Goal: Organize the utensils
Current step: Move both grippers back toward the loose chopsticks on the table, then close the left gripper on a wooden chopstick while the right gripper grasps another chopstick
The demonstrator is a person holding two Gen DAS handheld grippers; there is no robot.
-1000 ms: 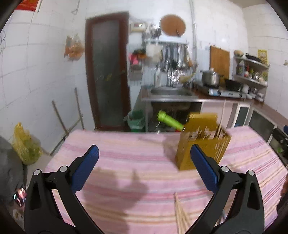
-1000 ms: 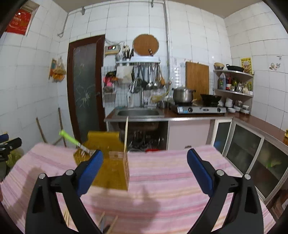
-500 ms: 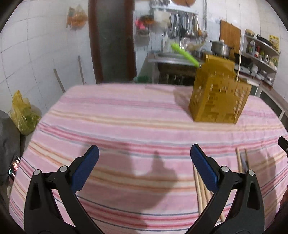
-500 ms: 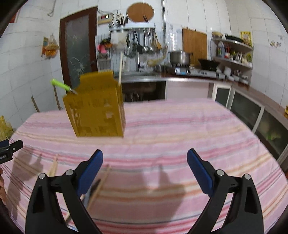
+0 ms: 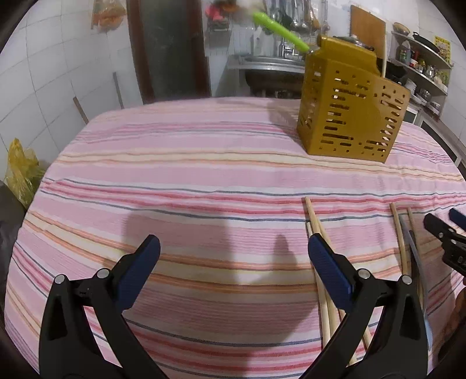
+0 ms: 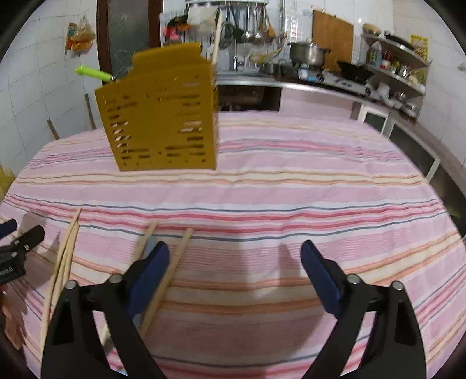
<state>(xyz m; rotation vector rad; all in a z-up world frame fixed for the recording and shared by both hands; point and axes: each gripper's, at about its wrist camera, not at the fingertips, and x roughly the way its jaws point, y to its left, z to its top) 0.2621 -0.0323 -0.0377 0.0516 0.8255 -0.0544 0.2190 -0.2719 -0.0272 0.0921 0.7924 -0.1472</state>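
Both my grippers hang low over the striped cloth on the counter (image 5: 189,175), jaws spread wide and holding nothing. My left gripper (image 5: 233,259) has a bundle of wooden chopsticks (image 5: 316,230) lying just by its right finger; a second pair of chopsticks (image 5: 400,242) lies further right with a knife blade (image 5: 416,256) alongside. My right gripper (image 6: 234,256) sees that same pair beside its left finger, one stick (image 6: 177,256) running just past the blue pad. The yellow utensil holder (image 6: 163,116) stands upright at the far side, well apart from the loose sticks, with a green-handled tool (image 5: 276,27) and one chopstick (image 6: 216,38) already poking out.

I judge this the reach-and-pick stage. Next I need to shift sideways so a stick sits between the jaws, then close low against the cloth. They're thin and flat-lying, so they may roll.
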